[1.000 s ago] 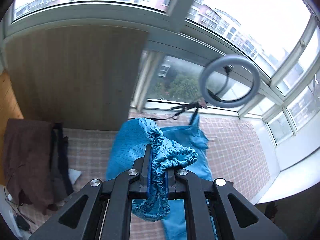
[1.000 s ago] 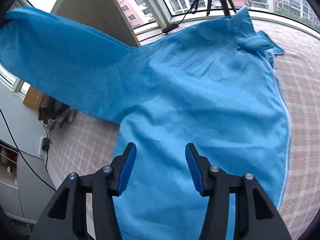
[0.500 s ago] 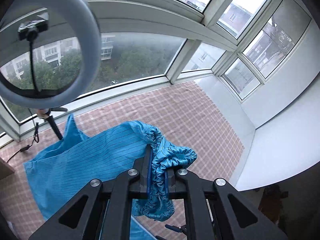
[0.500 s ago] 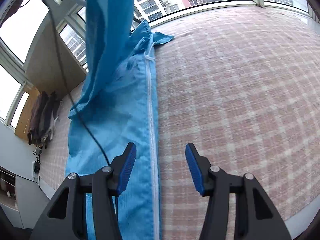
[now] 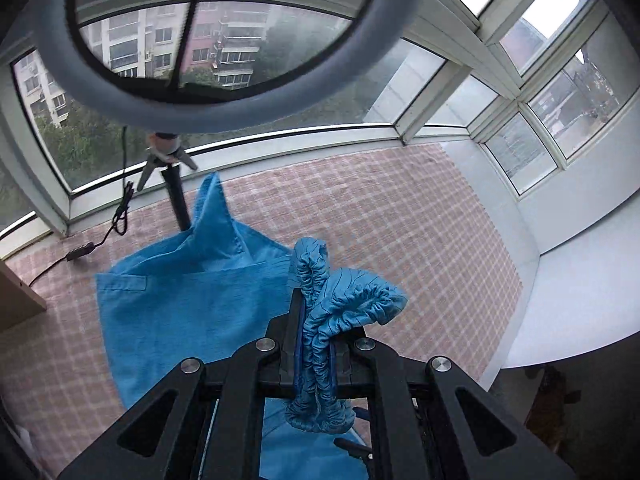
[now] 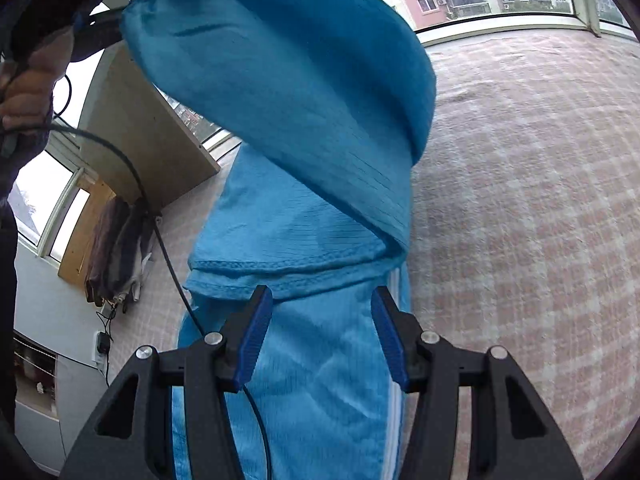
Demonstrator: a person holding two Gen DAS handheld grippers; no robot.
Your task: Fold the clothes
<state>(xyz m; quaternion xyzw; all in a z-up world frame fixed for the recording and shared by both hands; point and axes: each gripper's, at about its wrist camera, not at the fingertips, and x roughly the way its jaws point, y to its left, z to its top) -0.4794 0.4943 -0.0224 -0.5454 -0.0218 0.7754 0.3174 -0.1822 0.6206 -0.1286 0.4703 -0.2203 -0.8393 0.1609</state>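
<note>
No readable writing, brand or label on anything; no containers in view. Landmark: the blue jacket [image 5: 188,304], lying partly spread on the pink checked cloth [image 5: 400,216] that covers the surface by the windows. Left gripper [image 5: 314,344] jaws nearly closed, clamped on the jacket's gathered elastic cuff [image 5: 344,300]; the cuff bunches up above the jaws and hangs in a lump below them. In the right wrist view the sleeve [image 6: 304,80] runs from that clamped cuff, upper left, down across the jacket body in a broad diagonal drape, lifted off the cloth. Right gripper [image 6: 322,340] jaws stand roughly half open, nothing between the pads, hovering over the jacket's lower body just below a stitched hem edge [image 6: 280,276]; cannot tell if the fingertips brush the fabric. White zipper strip [image 6: 394,360] runs along the jacket's right edge, beside the right finger. Person's hand [image 6: 24,92] on the left gripper's handle, up left of the jacket, with a black cable [image 6: 160,240] trailing down across the jacket's left edge. Ring light [image 5: 224,40] on a tripod [image 5: 172,176] stands just behind the jacket collar [image 5: 212,200]. Wooden board [image 6: 140,140] leans left of the jacket; a pile of dark clothes [image 6: 116,252] lies further left.
</note>
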